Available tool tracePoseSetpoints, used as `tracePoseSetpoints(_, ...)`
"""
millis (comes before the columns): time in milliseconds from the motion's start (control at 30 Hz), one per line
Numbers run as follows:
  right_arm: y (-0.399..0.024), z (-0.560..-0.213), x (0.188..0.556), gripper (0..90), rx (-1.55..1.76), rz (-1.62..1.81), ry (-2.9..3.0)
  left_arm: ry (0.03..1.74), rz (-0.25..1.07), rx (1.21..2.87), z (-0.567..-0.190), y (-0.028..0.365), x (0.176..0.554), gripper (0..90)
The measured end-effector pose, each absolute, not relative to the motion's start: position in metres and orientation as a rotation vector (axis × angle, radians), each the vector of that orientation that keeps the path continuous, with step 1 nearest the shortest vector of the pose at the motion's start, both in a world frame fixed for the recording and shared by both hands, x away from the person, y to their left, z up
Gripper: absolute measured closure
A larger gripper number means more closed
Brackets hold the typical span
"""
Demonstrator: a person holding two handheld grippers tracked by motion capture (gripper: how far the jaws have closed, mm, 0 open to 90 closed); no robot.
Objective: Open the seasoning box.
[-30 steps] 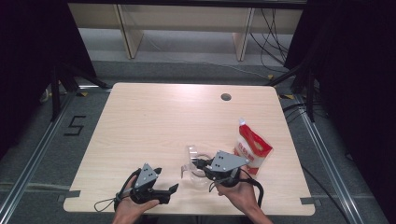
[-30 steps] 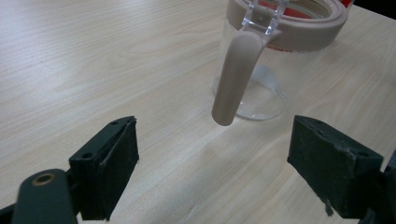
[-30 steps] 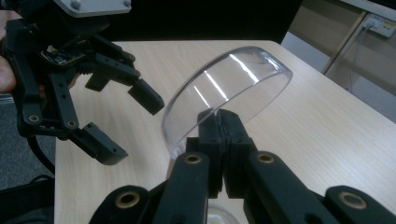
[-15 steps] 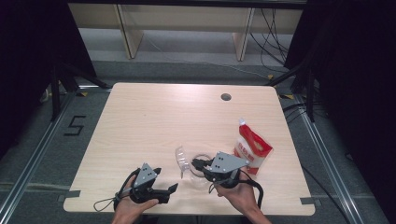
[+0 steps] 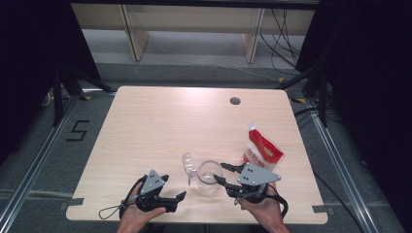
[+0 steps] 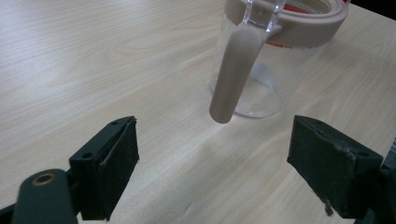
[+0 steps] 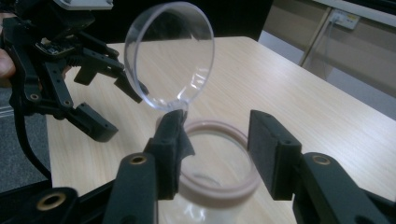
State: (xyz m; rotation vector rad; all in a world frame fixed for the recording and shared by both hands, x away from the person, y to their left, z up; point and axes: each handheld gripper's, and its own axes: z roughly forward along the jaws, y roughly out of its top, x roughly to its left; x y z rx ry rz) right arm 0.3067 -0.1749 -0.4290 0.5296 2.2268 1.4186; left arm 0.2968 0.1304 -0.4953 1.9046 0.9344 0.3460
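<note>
Right claw just opened astride the jar rim; left claw gapes, facing its latch

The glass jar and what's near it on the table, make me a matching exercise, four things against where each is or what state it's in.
Things:
1. glass jar
2. clear lid
3. red and white pouch
4. left gripper

States:
A. jaws open, nothing between them
B. flipped up on its hinge
C. lying behind the right hand
D. upright, rim between the right gripper jaws

Pairs: 1-D, 2-B, 3-C, 4-A
</note>
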Motion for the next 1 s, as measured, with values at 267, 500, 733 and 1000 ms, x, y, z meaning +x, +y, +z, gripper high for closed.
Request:
tracePoseSetpoints(267, -0.204, -0.437, 0.294, 43.3, 0.654, 1.411, 2.175, 0.934, 0.336, 1.901, -0.495, 0.129, 0.297, 15.5)
tracePoseSetpoints(500, -0.225, -0.447, 0.282, 41.5, 0.706, 1.375, 2.135, 0.916, 0.334, 1.907, -0.496, 0.128, 0.298, 15.5)
tracePoseSetpoints(733, -0.247, -0.453, 0.267, 40.3, 0.788, 1.353, 2.095, 0.942, 0.341, 1.92, -0.496, 0.13, 0.298, 15.6)
tracePoseSetpoints(1000, -0.27, -0.462, 0.265, 38.9, 0.906, 1.305, 2.07, 0.948, 0.334, 1.915, -0.497, 0.13, 0.3, 15.6)
